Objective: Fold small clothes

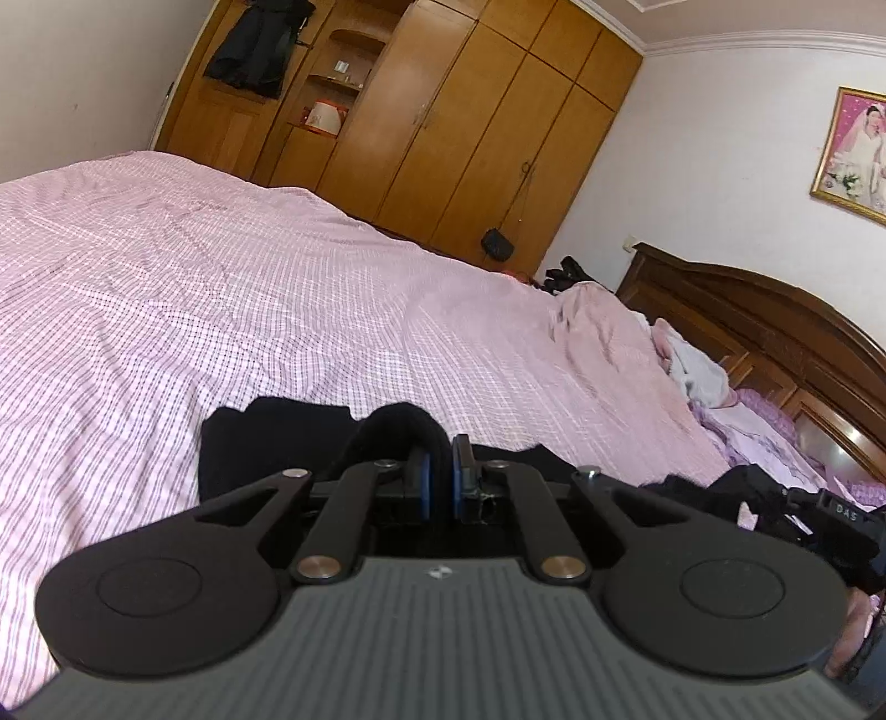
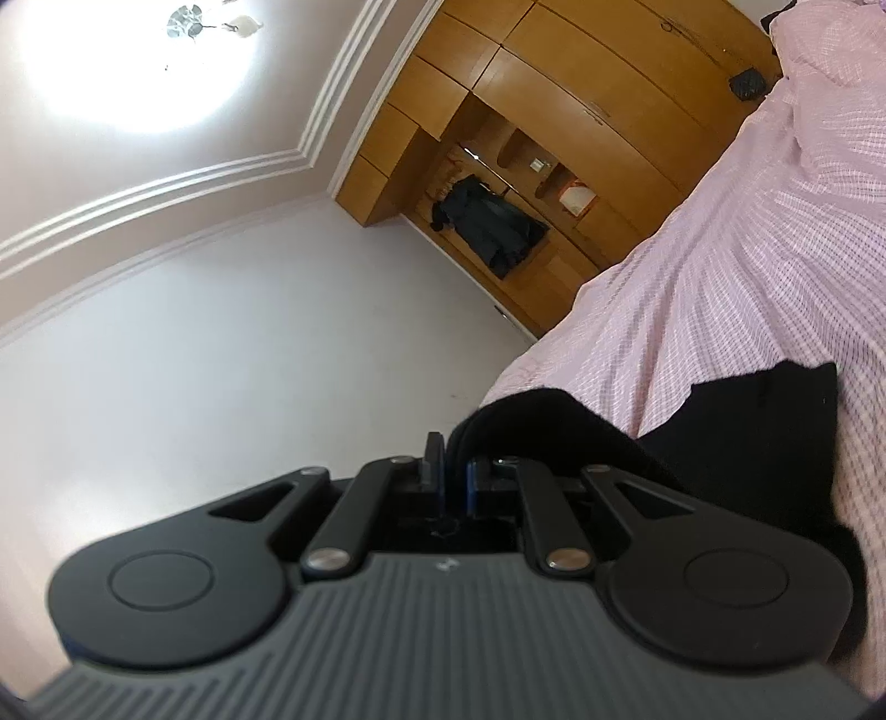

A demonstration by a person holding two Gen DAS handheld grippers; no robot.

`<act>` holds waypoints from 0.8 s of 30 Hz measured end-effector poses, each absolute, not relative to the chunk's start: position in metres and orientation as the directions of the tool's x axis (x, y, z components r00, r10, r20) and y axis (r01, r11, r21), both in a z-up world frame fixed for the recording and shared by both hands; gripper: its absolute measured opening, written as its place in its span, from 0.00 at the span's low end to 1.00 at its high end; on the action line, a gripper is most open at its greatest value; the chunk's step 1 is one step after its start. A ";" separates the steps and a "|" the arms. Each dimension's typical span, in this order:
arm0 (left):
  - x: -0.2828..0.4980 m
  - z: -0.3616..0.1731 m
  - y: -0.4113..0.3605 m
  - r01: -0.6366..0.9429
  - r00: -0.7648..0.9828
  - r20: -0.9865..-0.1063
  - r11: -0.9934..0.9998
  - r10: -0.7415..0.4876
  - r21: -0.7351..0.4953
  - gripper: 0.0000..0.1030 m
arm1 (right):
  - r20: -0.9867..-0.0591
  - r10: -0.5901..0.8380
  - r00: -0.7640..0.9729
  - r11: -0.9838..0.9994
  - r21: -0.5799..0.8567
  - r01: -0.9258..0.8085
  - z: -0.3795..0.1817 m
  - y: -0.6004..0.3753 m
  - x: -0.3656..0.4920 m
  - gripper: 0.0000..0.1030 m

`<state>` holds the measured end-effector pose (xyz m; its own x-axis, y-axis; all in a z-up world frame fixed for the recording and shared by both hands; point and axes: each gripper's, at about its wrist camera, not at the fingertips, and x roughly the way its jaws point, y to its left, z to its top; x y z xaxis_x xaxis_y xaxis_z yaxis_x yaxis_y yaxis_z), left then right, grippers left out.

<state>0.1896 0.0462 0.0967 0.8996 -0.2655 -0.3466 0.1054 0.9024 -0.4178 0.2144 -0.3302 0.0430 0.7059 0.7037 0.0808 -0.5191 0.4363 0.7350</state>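
A small black garment [image 1: 266, 448] lies on the pink checked bed [image 1: 221, 288]. My left gripper [image 1: 439, 471] is shut on a bunched edge of the black garment, which loops over its blue pads just above the bed. In the right wrist view my right gripper [image 2: 454, 471] is shut on another edge of the black garment [image 2: 747, 426], which hangs to the right over the bed [image 2: 747, 249]. The right gripper also shows at the right edge of the left wrist view [image 1: 836, 515], with more black cloth beside it.
A wooden wardrobe [image 1: 470, 138] stands beyond the bed, with a dark coat [image 1: 255, 44] hanging on it. A wooden headboard [image 1: 775, 343] and heaped pink and white bedding [image 1: 664, 354] are at the right. A framed photo [image 1: 855, 149] hangs on the wall.
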 end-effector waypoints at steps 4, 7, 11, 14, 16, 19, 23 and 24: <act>0.218 0.087 0.050 0.084 0.904 -0.350 0.906 -0.244 -0.416 0.08 | 0.054 0.708 0.704 0.473 0.704 -0.530 0.046 -0.326 0.237 0.10; 0.235 0.079 0.053 0.075 0.909 -0.350 0.914 -0.227 -0.398 0.08 | 0.047 0.710 0.703 0.489 0.686 -0.539 0.047 -0.321 0.253 0.10; 0.260 0.064 0.062 0.065 0.903 -0.363 0.909 -0.229 -0.413 0.08 | 0.037 0.704 0.709 0.499 0.685 -0.531 0.041 -0.317 0.275 0.10; 0.277 0.050 0.071 0.043 0.900 -0.374 0.899 -0.224 -0.436 0.08 | 0.024 0.695 0.719 0.508 0.691 -0.514 0.033 -0.316 0.289 0.10; 0.289 0.038 0.078 0.037 0.897 -0.377 0.889 -0.231 -0.457 0.08 | 0.011 0.691 0.723 0.516 0.693 -0.504 0.027 -0.315 0.297 0.10; 0.307 0.025 0.083 0.026 0.887 -0.399 0.889 -0.232 -0.458 0.08 | -0.010 0.687 0.727 0.528 0.694 -0.489 0.018 -0.318 0.310 0.10; 0.326 0.016 0.083 0.055 0.887 -0.390 0.893 -0.249 -0.446 0.08 | -0.043 0.673 0.739 0.550 0.697 -0.460 0.005 -0.324 0.323 0.10; 0.331 0.014 0.083 0.055 0.886 -0.391 0.894 -0.249 -0.445 0.08 | -0.047 0.670 0.741 0.552 0.698 -0.456 0.002 -0.324 0.325 0.10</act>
